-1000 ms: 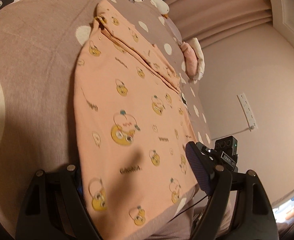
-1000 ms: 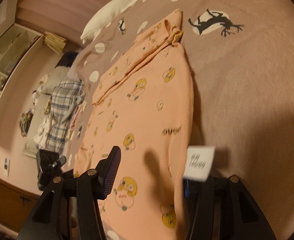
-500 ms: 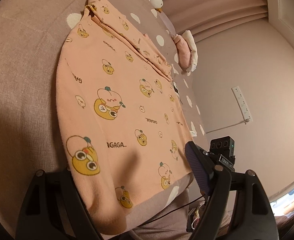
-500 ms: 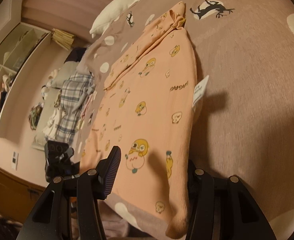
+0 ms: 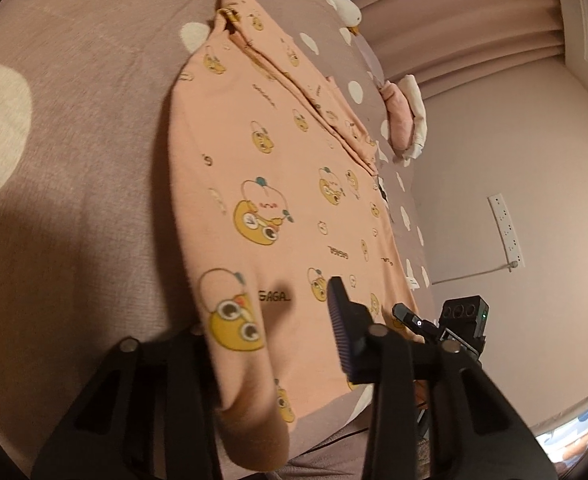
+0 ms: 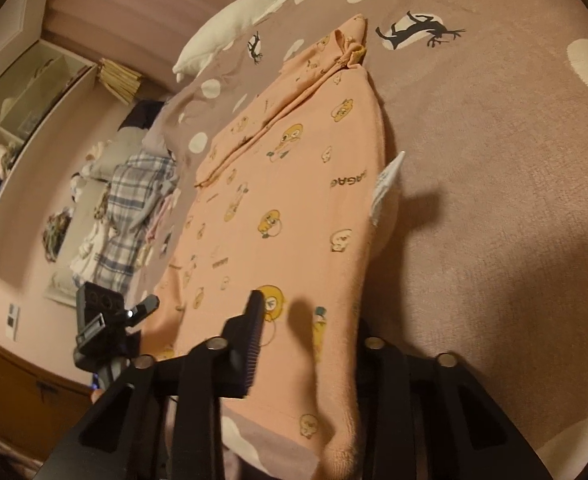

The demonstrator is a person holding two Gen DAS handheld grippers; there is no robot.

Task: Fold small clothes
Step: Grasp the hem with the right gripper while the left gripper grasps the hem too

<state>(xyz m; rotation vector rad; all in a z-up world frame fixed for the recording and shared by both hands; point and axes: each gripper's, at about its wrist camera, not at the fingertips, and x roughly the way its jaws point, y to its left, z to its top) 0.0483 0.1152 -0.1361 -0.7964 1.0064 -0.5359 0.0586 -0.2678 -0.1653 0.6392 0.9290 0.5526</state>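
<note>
Two grippers work the near hem of a peach top point(image 5: 285, 184) that lies flat on a spotted brown bedspread point(image 5: 73, 120). The left gripper point(image 5: 269, 344) takes the hem's left corner, the right gripper point(image 6: 306, 340) its right corner; both are closing, each with a lifted fold of hem cloth between its jaws, though whether the pads already press on it I cannot tell. Holding both corners at once probably serves to carry the hem evenly toward the collar for a crosswise fold. The top's long axis runs straight away from the grippers, collar at the far end, hem nearest. A white care label point(image 6: 386, 184) sticks out from its right edge.
</note>
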